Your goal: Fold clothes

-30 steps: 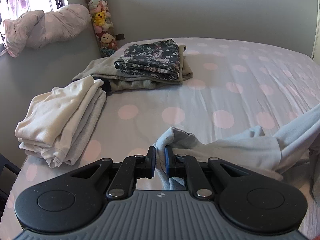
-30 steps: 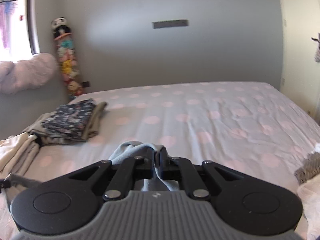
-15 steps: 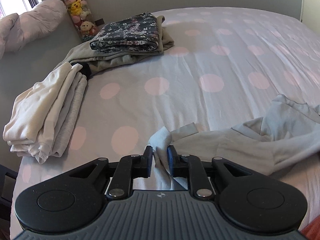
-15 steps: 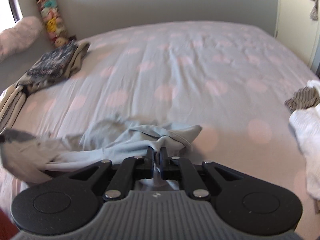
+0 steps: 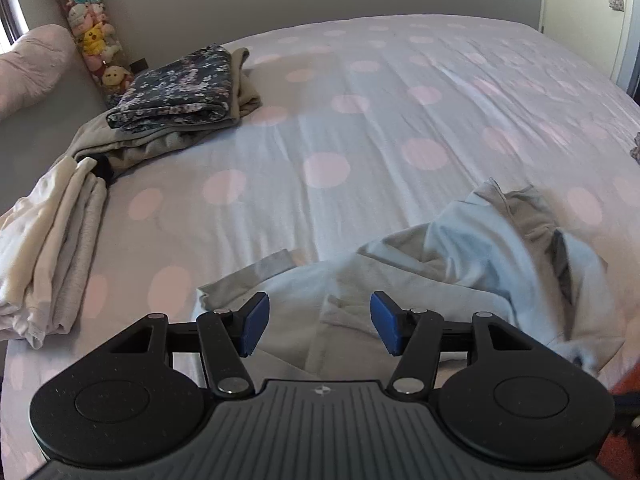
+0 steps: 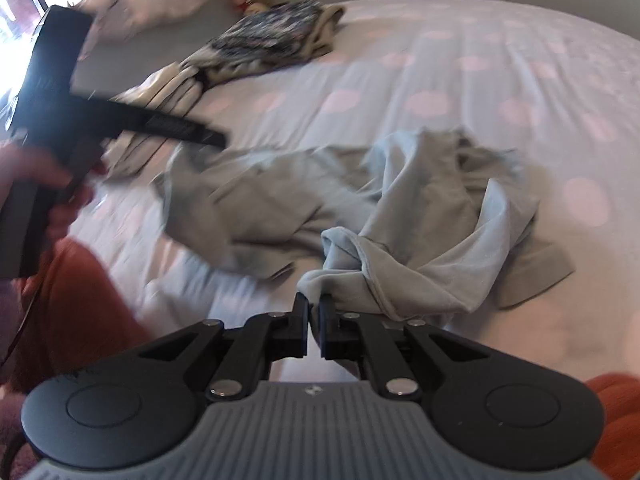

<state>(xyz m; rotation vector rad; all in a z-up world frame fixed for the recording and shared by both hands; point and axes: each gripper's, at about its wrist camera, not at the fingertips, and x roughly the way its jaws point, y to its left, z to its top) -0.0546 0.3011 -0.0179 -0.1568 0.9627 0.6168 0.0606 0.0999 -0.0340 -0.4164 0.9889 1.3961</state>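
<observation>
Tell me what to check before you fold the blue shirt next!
1. Right gripper pinching the light blue shirt: ok.
2. Left gripper let go: ok, jaws opening, blue pads clear of the cloth.
3. Shirt lying flat: not ok, bunched and twisted.
4. Bare polka-dot bedsheet beyond the shirt: ok.
5. Folded cream stack and floral stack out of the way: ok.
6. Which part the right gripper holds: cannot tell.

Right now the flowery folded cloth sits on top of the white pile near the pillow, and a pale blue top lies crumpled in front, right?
Not quite. In the left wrist view the flowery folded cloth rests on a beige garment, not the white pile beside it. The pale blue top does lie crumpled in front.
</observation>
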